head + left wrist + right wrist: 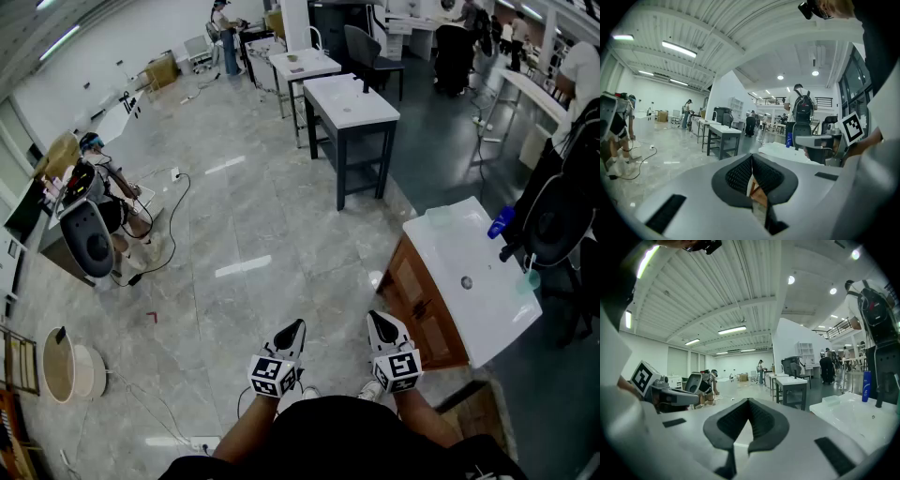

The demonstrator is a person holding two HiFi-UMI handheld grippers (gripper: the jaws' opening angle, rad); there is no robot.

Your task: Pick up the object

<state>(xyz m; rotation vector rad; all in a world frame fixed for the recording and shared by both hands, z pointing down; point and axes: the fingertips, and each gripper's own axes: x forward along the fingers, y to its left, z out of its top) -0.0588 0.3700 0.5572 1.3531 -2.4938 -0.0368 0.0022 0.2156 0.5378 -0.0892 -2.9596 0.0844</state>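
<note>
We hold both grippers close before us, above the floor. The left gripper (294, 328) has its jaws pressed together on nothing, and the right gripper (377, 321) is likewise closed and empty. Beyond, to the right, a blue bottle (500, 222) stands on the white bench (450, 253), well apart from both. We cannot tell whether it is the task's object.

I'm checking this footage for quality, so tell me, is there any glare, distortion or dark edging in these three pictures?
Head view: wide-angle bend, with the room curving toward the edges, and white glare streaks on the glossy grey tiled floor. Left gripper view: round fisheye frame with black corners, and the long ceiling strip light is blown out white. Right gripper view: the same black corners, and the white ribbed ceiling bows strongly.
</note>
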